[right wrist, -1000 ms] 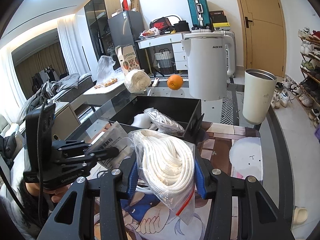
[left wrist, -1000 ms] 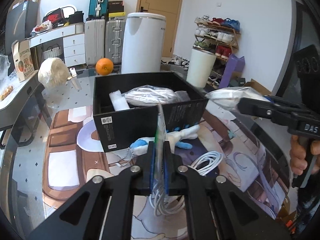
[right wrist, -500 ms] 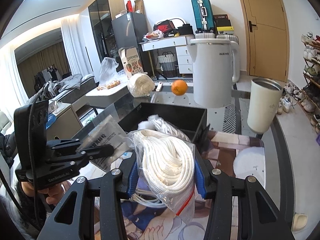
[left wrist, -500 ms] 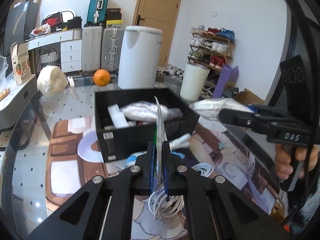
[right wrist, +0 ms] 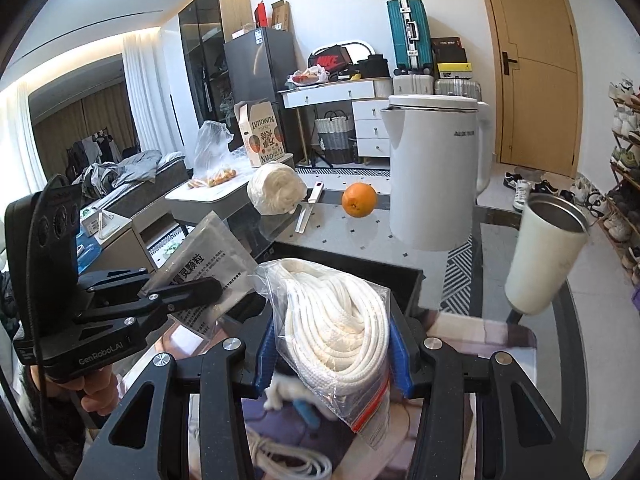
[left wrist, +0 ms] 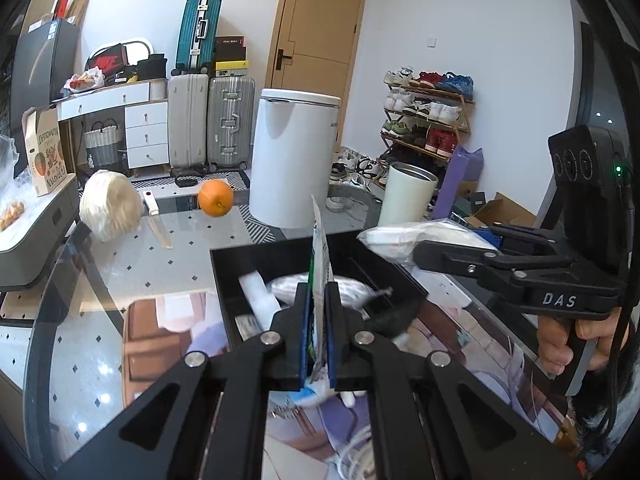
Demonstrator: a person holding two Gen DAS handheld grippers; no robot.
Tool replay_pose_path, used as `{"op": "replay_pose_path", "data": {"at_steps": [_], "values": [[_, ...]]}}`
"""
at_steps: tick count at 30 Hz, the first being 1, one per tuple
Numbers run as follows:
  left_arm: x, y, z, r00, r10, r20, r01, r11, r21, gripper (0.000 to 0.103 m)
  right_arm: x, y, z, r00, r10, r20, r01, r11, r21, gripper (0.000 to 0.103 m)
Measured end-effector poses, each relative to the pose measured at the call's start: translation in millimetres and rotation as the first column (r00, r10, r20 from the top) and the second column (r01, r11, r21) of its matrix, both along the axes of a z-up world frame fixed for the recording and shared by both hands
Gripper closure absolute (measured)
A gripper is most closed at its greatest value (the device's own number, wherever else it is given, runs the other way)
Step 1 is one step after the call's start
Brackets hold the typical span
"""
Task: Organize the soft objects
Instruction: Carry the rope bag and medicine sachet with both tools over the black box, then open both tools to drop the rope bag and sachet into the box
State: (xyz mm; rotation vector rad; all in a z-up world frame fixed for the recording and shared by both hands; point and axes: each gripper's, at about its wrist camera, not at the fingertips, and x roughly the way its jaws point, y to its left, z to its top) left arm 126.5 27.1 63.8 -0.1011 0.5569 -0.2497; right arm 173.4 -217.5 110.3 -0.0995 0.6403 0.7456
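With the left gripper (left wrist: pixel 318 332) pinching a flat sachet (right wrist: pixel 202 268) and the right gripper's (right wrist: pixel 332 344) fingers clamped on the bagged white rope (right wrist: pixel 340 320), both above the black box (left wrist: pixel 360 252), lower each well inside before releasing

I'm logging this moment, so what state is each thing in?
left gripper: shut on flat packet, held edge-up.
right gripper: shut on bagged white rope.
black box: open-topped, bagged items inside.
steel cup: lidless.
white kettle: lid closed.
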Motion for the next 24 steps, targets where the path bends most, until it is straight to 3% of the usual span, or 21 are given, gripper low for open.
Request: {"op": "replay_pose_path", "data": {"at_steps": [15, 24], "values": [[25, 16, -6, 1.000, 0.029, 0.001, -0.029, 1.000, 0.001, 0.099, 64, 52, -40, 0.996, 0.008, -0.087, -0.018, 0.994, -0.106, 0.056], [40, 12, -12, 1.000, 0.008, -0.016, -0.008, 0.999, 0.033, 0.099, 80, 76, -59, 0.992, 0.023, -0.124, -0.047, 0.979, -0.200, 0.054]]}}
